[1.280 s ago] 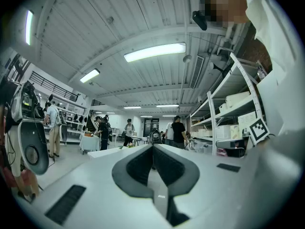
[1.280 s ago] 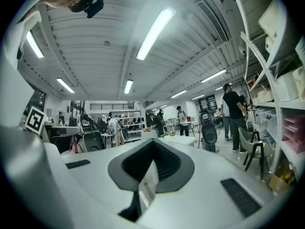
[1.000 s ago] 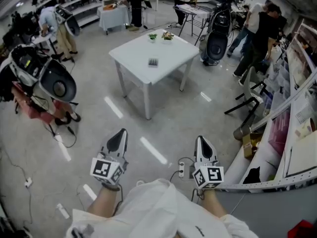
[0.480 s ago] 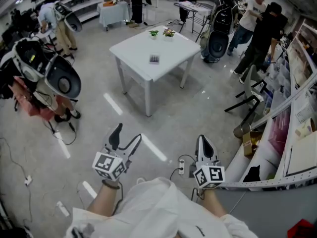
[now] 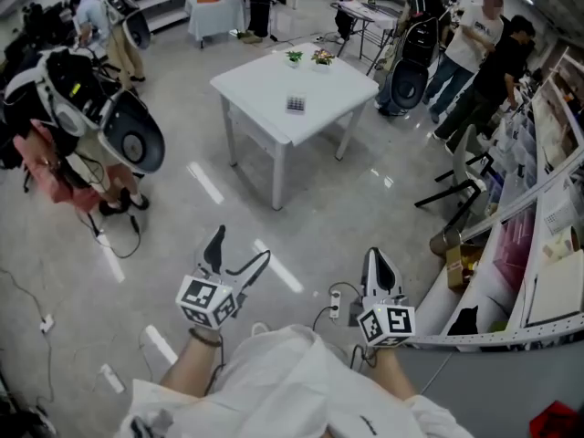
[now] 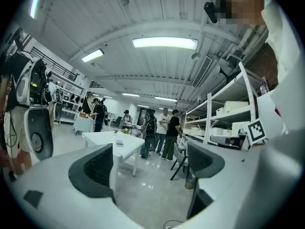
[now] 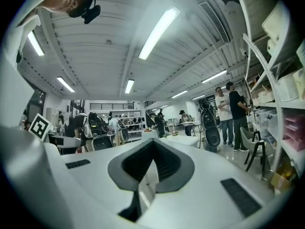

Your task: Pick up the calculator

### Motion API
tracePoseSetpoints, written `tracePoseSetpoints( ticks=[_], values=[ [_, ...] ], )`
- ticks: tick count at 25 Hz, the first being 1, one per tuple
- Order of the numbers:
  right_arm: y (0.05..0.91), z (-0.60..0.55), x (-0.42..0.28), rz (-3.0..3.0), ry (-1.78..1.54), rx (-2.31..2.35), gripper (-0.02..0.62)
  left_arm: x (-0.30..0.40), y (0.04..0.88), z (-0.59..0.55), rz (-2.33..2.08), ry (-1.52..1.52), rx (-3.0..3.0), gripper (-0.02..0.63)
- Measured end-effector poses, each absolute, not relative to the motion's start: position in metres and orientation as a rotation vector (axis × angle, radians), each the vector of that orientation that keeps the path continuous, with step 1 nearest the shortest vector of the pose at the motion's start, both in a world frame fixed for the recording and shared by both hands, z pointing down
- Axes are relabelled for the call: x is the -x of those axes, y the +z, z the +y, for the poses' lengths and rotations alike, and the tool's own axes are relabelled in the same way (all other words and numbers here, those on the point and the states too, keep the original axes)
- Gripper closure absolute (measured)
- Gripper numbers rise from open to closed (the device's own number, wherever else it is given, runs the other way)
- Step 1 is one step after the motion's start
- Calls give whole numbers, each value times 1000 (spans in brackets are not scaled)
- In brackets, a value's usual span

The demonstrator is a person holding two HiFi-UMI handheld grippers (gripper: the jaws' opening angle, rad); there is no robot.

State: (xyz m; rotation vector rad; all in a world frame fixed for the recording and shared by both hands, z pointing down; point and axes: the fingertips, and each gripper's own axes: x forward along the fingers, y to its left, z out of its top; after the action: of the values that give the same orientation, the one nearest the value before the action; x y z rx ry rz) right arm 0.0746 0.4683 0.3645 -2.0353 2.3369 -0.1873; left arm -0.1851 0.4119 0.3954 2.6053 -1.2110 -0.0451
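Observation:
The calculator [image 5: 295, 105], small and dark, lies on a white square table [image 5: 265, 85] far ahead across the floor; the left gripper view shows the calculator [image 6: 119, 143] as a small dark patch on that table [image 6: 102, 138]. My left gripper [image 5: 242, 246] is held low in front of me, open; its jaws have just been opening and nothing is between them [image 6: 150, 163]. My right gripper [image 5: 376, 255] is beside it, shut and empty, pads together [image 7: 151, 147]. Both point level toward the table [image 7: 183, 140], well short of it.
Two small potted plants [image 5: 307, 57] stand at the table's far edge. People [image 5: 470, 48] stand at the right by a black bag [image 5: 408, 73]. Bulky black-and-white gear [image 5: 100, 117] fills the left, shelving [image 5: 538, 245] the right. A power strip [image 5: 335, 307] lies on the floor.
The left gripper's jaws have gone from shut to wide open and it has dropped slightly. The table sits a little further right in the head view. The right gripper stays shut.

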Motion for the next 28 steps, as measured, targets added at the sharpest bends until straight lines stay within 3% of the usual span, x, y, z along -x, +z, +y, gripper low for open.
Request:
tracePoseSetpoints(
  ticks=[12, 28],
  values=[
    [381, 464, -21, 2410, -240, 1972, 578, 217, 409, 408, -1217, -13, -2595, 140],
    [402, 366, -35, 2463, -275, 1882, 578, 169, 415, 321, -1210, 45, -2608, 140]
  ],
)
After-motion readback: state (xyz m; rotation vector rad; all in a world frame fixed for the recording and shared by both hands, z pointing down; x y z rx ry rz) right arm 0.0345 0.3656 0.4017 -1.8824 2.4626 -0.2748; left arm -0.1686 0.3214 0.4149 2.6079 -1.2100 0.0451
